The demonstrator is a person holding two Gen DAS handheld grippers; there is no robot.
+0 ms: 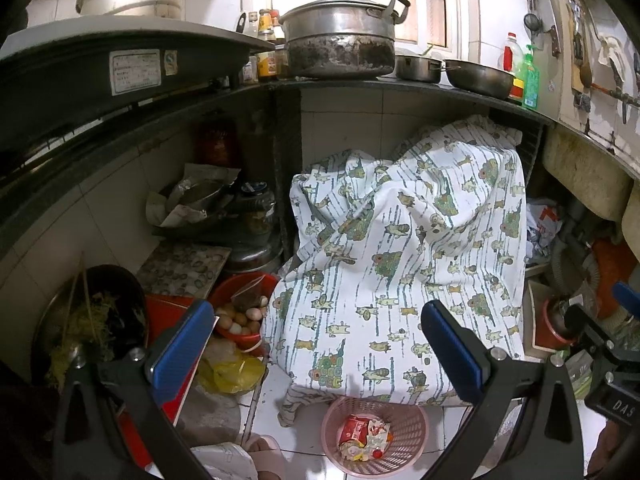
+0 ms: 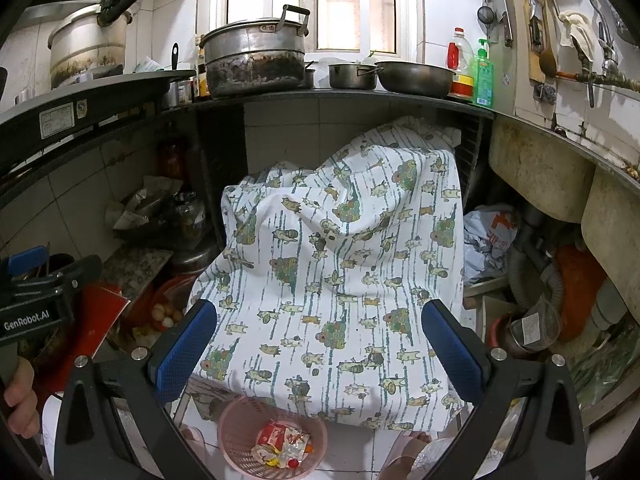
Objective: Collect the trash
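- Left wrist view: left gripper (image 1: 318, 344) jaws wide apart, nothing between the blue pads, hovering above the floor in front of a patterned cloth (image 1: 404, 248) draped over something bulky under the counter.
- Pink basket (image 1: 374, 434) sits on the white tile floor just below the cloth's front hem; crumpled wrappers (image 1: 364, 436), red and white, lie inside it.
- Left of the cloth: red bowl of eggs (image 1: 240, 312), yellow plastic bag (image 1: 234, 374) just below it, dark wok (image 1: 96, 320) with chopsticks and scraps further left.
- Counter above holds a big blackened pot (image 1: 340, 38), smaller pans, a green bottle (image 1: 530, 80).
- Right gripper partly visible at the right edge of this view.
- Right wrist view: right gripper (image 2: 320, 348) also spread wide and empty, aimed at the same cloth (image 2: 340, 260); basket (image 2: 272, 436) low centre between the fingers, wrappers (image 2: 282, 444) in it.
- Sandalled foot (image 2: 408, 452) just right of the basket.
- Hand (image 2: 20, 394) holding the left gripper's handle at left edge.
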